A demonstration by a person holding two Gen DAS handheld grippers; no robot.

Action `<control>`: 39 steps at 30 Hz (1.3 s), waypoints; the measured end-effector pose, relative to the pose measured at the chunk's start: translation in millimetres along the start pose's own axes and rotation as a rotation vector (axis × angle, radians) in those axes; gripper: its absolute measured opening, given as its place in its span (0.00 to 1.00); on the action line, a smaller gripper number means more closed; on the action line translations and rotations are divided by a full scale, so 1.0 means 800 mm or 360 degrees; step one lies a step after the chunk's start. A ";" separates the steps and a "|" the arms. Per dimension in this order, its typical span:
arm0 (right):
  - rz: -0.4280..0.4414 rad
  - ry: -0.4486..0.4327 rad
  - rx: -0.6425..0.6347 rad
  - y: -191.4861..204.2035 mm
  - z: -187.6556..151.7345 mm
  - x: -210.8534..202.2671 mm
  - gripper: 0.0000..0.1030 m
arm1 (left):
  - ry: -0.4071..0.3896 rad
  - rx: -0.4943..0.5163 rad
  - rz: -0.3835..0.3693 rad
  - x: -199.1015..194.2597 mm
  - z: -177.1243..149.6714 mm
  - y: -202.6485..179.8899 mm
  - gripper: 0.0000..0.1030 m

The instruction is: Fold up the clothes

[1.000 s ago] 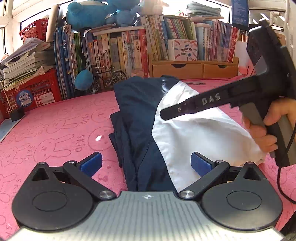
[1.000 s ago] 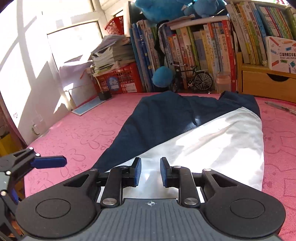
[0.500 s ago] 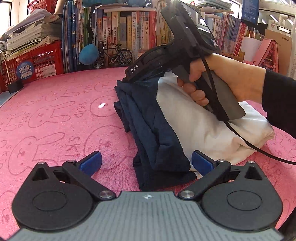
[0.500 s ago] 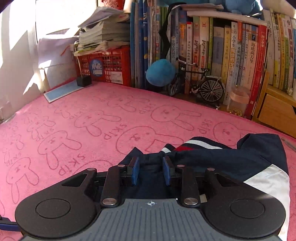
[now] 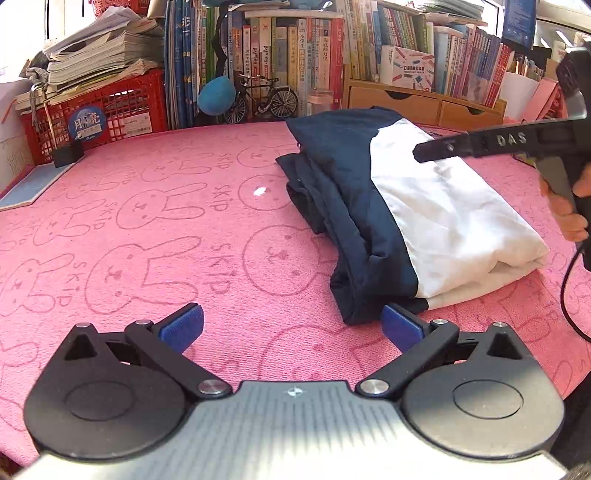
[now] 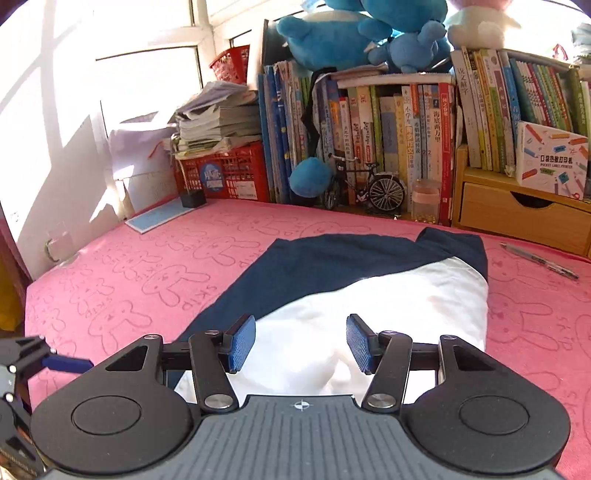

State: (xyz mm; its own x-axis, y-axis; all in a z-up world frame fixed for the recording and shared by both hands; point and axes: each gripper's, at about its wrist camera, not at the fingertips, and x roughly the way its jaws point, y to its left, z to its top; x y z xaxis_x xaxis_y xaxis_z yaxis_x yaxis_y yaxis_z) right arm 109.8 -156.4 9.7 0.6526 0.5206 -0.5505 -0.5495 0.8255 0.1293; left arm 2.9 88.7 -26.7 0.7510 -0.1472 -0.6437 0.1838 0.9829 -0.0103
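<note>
A navy and white garment (image 5: 388, 214) lies folded in a thick bundle on the pink rabbit-print cloth (image 5: 147, 229). My left gripper (image 5: 291, 326) is open just short of the bundle's near corner, with only cloth between its blue pads. In the right wrist view the same garment (image 6: 369, 288) spreads ahead, white part nearest. My right gripper (image 6: 301, 343) hovers over the white part with its jaws opening and nothing pinched between them. In the left wrist view a hand holds the right gripper's handle over the bundle's far right side.
Books (image 6: 388, 129), a model bicycle (image 6: 365, 188), a red crate (image 5: 96, 110) of papers and wooden drawers (image 6: 517, 218) line the back edge. A pen (image 6: 539, 260) lies right of the garment. Blue plush toys (image 6: 362, 33) sit on the books.
The right gripper has drawn back from the garment's far navy edge to over the white part, and its jaws have widened. The left gripper has shifted left and back, leaving the bundle to its right.
</note>
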 end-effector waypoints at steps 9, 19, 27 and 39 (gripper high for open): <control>-0.0033 0.0094 0.0034 0.011 -0.105 -0.058 0.55 | -0.0217 0.0053 -0.0102 0.008 0.074 -0.062 1.00; 0.0060 -0.0124 0.0442 -0.073 -0.101 -0.123 0.82 | -0.0133 0.0126 -0.0293 0.055 0.078 -0.135 1.00; 0.0085 0.0028 0.0664 -0.148 -0.036 0.004 0.89 | -0.0114 0.0359 -0.0182 0.088 0.052 -0.149 1.00; 0.0090 -0.0015 0.1076 -0.237 0.041 0.157 0.54 | -0.0102 0.0410 -0.0234 0.079 0.030 -0.131 1.00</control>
State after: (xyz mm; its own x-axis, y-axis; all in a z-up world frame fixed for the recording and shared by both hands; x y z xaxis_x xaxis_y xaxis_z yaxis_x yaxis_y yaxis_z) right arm 312.7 -240.3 -57.2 0.6384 0.5666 -0.5210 -0.1380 0.7501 0.6467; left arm 46.5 -26.6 -47.9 0.7412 -0.3006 -0.6002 0.4425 0.8912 0.1000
